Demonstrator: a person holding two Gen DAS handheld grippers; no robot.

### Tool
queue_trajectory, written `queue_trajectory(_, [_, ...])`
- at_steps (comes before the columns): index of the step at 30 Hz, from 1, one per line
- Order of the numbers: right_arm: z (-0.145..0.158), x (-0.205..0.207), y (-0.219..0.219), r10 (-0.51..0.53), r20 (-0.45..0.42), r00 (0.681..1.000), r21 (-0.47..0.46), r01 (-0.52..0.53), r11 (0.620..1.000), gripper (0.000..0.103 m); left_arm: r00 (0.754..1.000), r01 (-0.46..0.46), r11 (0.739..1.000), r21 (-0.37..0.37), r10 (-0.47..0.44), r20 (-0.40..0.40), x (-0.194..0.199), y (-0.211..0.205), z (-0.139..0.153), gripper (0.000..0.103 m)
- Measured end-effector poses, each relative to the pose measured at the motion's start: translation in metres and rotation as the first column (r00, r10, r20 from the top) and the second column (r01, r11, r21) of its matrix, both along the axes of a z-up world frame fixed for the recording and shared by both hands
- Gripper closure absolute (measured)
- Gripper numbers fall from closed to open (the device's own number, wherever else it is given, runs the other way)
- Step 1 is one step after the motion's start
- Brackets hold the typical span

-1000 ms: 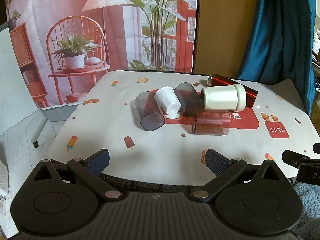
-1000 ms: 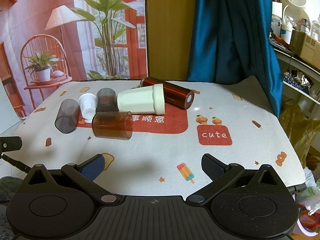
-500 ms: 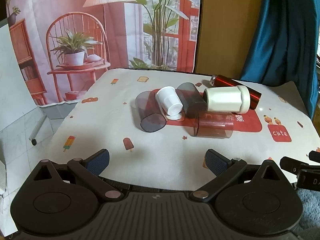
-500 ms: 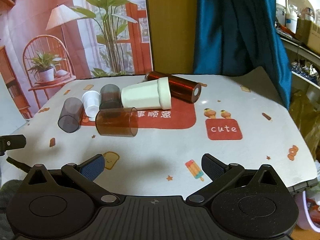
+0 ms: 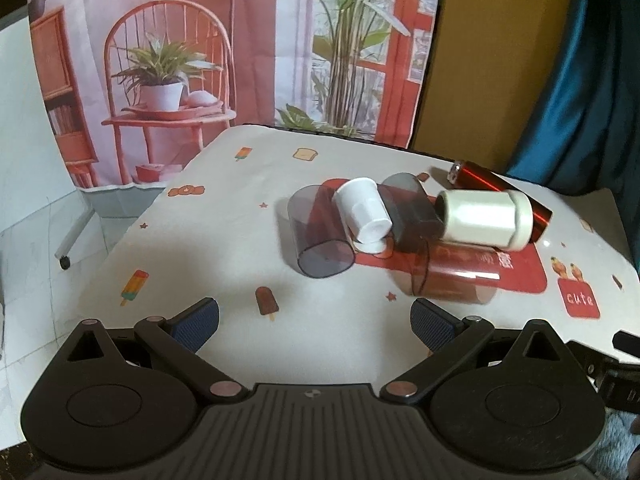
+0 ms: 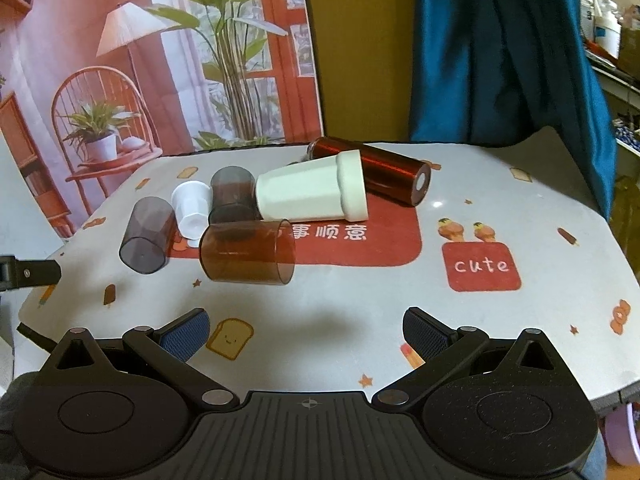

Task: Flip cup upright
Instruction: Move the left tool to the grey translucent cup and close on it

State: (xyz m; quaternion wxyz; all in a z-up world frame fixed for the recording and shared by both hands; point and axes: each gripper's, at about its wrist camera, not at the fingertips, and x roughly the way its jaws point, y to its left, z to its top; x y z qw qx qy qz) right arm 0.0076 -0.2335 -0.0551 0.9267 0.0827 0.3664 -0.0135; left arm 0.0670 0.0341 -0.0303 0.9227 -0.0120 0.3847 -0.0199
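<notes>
Several cups lie on their sides in a cluster on the table: a grey clear cup (image 5: pixel 318 236) (image 6: pixel 147 234), a small white cup (image 5: pixel 364 210) (image 6: pixel 192 209), a dark cup (image 5: pixel 408 210) (image 6: pixel 233 194), a cream cup (image 5: pixel 486 220) (image 6: pixel 312 192), an amber clear cup (image 5: pixel 452 276) (image 6: pixel 246 256) and a red metallic tumbler (image 5: pixel 500 186) (image 6: pixel 380 172). My left gripper (image 5: pixel 316 320) is open and empty, short of the grey cup. My right gripper (image 6: pixel 306 330) is open and empty, in front of the amber cup.
The table carries a white printed mat (image 6: pixel 400 292) with a red patch and a "cute" label (image 6: pixel 482 266). A printed backdrop (image 5: pixel 200 60) and a blue curtain (image 6: pixel 500 48) stand behind. Cluttered shelves (image 6: pixel 612 40) are at the far right.
Both grippers have moved forward toward the cups, which look larger now. The cups have not moved. Both stay open.
</notes>
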Motion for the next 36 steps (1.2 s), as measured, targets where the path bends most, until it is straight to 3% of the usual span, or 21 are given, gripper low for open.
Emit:
queue_trajectory(9, [-0.014, 0.045, 0.005, 0.022, 0.021, 1.0, -0.039, -0.022, 0.999, 0.0, 0.998, -0.061, 0.992, -0.111, 0.061, -0.009, 0.064, 0.015, -0.008, 0.0])
queue_trajectory(17, [-0.047, 0.082, 0.015, 0.07, -0.048, 0.996, -0.082, -0.074, 0.994, 0.0, 0.994, -0.104, 0.989, -0.104, 0.1, -0.042, 0.12, 0.016, -0.034, 0.0])
queue_trajectory(25, [-0.079, 0.121, 0.039, 0.145, -0.098, 0.985, -0.155, -0.159, 0.975, 0.0, 0.991, -0.106, 0.989, -0.106, 0.097, -0.089, 0.153, 0.013, -0.056, 0.001])
queue_trajectory(36, [-0.089, 0.142, 0.041, 0.144, -0.116, 0.983, -0.177, -0.164, 0.97, 0.0, 0.986, -0.085, 0.988, -0.128, 0.065, -0.153, 0.183, 0.007, -0.08, 0.001])
